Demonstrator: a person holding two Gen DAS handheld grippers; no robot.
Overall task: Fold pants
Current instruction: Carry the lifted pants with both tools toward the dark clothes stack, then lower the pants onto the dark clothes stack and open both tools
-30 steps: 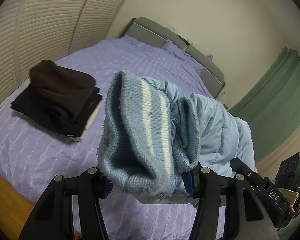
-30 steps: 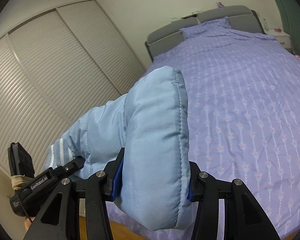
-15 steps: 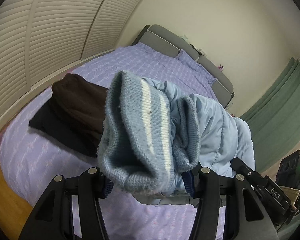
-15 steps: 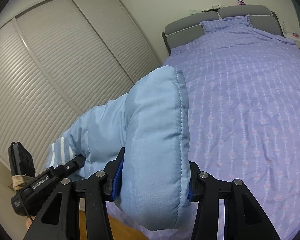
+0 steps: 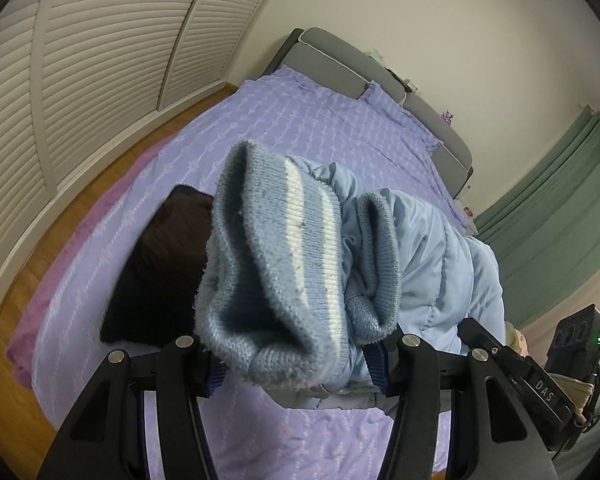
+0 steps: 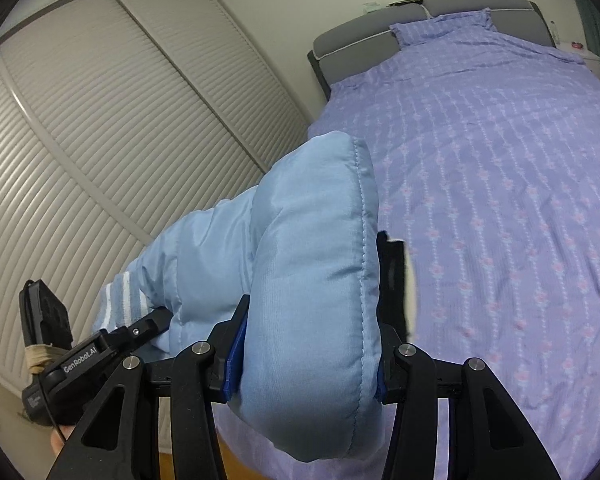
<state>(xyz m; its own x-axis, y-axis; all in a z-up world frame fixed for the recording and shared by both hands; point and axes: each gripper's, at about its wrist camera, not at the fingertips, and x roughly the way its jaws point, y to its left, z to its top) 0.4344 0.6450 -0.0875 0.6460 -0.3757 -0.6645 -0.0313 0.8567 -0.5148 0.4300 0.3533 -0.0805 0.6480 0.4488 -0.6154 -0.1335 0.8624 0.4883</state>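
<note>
The folded light blue padded pants (image 5: 440, 264) hang in the air between both grippers. My left gripper (image 5: 296, 364) is shut on the end with the knit striped cuffs (image 5: 284, 264). My right gripper (image 6: 304, 372) is shut on the thick quilted fold of the pants (image 6: 312, 300). In the left wrist view the pants sit above and partly hide a stack of dark folded clothes (image 5: 160, 264) lying on the purple bed (image 5: 320, 128). A sliver of that dark stack (image 6: 392, 276) shows just behind the fold in the right wrist view. Each view shows the other gripper at its edge.
The bed (image 6: 500, 200) has a purple patterned cover, a pillow (image 6: 440, 28) and a grey headboard (image 5: 340, 56). White louvred wardrobe doors (image 5: 100, 60) run along the left, with a strip of wooden floor (image 5: 60, 240) between. Green curtains (image 5: 560, 200) hang at the right.
Both grippers have carried the pants sideways towards the wardrobe side of the bed. The dark stack now lies behind and under the cuffs. The grips are unchanged.
</note>
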